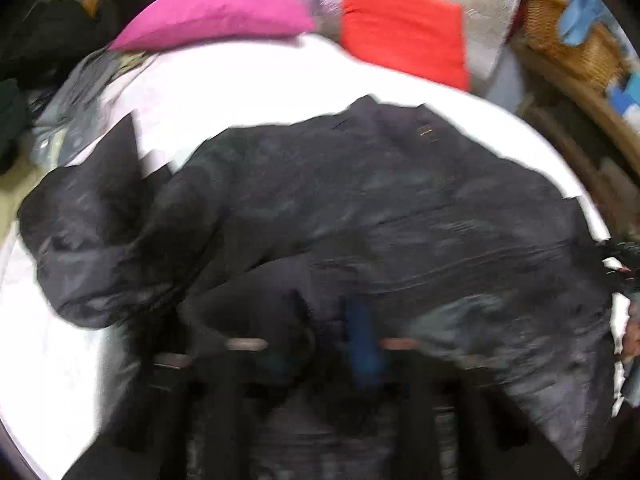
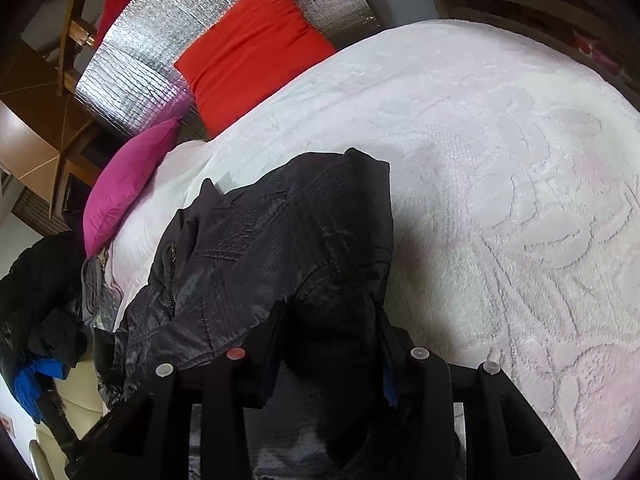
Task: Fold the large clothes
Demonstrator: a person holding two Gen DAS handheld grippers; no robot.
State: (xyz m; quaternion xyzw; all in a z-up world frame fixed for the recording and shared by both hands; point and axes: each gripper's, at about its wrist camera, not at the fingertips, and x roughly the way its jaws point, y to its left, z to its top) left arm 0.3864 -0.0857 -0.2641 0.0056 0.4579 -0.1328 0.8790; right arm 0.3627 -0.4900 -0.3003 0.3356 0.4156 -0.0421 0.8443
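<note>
Black fabric: jacket (image 2: pixel 272 248) lies crumpled on the white bedspread (image 2: pixel 500 160), below the red cushion (image 2: pixel 252 52).
Long axis: runs crosswise in the left wrist view, the bulk reaching away from the jaws toward the cushion.
Left gripper (image 1: pixel 332 320): jaws nearly pressed together, pinching the near hem; view blurred.
Right gripper (image 2: pixel 332 320): jaws partly spread, clamping a thick fold at the jacket's right end.
Nearer hand: both are at the near edge.
Room: pink pillow (image 2: pixel 124 184) and silver foil panel (image 2: pixel 160 60) beside the cushion.

I see my left gripper (image 1: pixel 332 320) pinched nearly closed on fabric, my right gripper (image 2: pixel 332 320) clamped likewise, both angled downward.
</note>
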